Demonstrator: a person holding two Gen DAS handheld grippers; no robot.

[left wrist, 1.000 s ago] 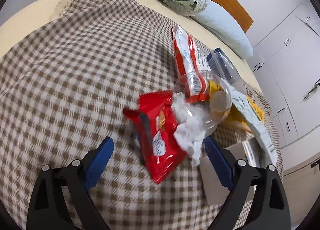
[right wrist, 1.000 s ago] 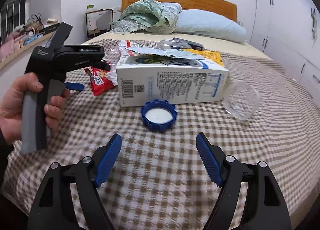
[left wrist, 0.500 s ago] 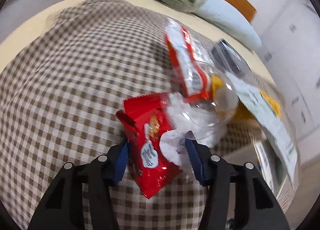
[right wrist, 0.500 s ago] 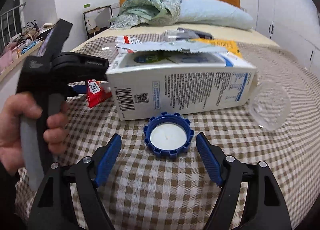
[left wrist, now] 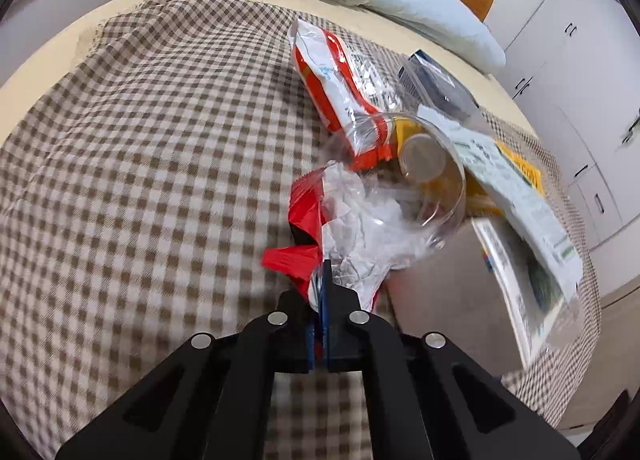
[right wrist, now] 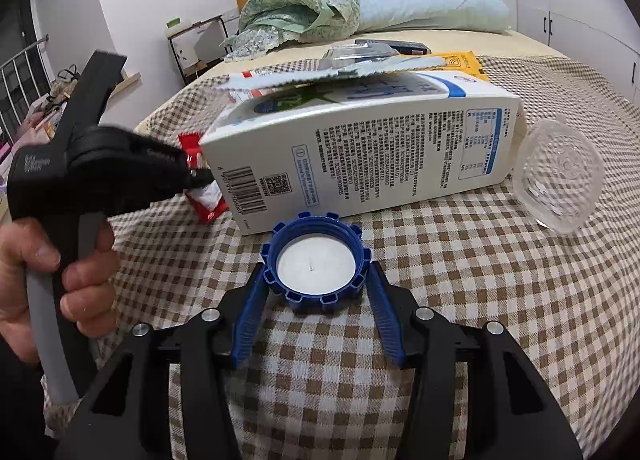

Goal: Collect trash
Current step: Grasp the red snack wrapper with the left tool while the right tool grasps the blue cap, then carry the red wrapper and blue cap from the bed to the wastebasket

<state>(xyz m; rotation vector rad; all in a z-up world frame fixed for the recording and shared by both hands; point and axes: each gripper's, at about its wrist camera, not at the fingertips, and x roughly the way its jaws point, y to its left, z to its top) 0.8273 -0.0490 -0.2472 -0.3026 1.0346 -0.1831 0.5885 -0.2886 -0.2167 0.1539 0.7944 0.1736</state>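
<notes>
In the left wrist view my left gripper [left wrist: 320, 284] is shut on a crumpled red snack wrapper [left wrist: 306, 215], with white crumpled paper [left wrist: 360, 232] beside it and a clear plastic cup [left wrist: 424, 175] lying behind. In the right wrist view my right gripper [right wrist: 318, 280] has its blue fingers closed around a blue bottle cap [right wrist: 316, 262] on the checked blanket. The left gripper [right wrist: 192, 175] shows there too, holding the red wrapper [right wrist: 204, 203] beside a white milk carton [right wrist: 360, 151] that lies on its side.
A red-and-white bag [left wrist: 332, 87], a dark box [left wrist: 436, 87], a printed paper wrapper [left wrist: 516, 179] and a yellow packet [right wrist: 456, 63] lie on the blanket. A clear plastic lid [right wrist: 560, 175] lies right of the carton. Pillow [right wrist: 432, 7] and green cloth [right wrist: 296, 7] lie at the headboard.
My left gripper closed on the red wrapper, crumpling it. My right gripper moved forward and closed around the blue cap.
</notes>
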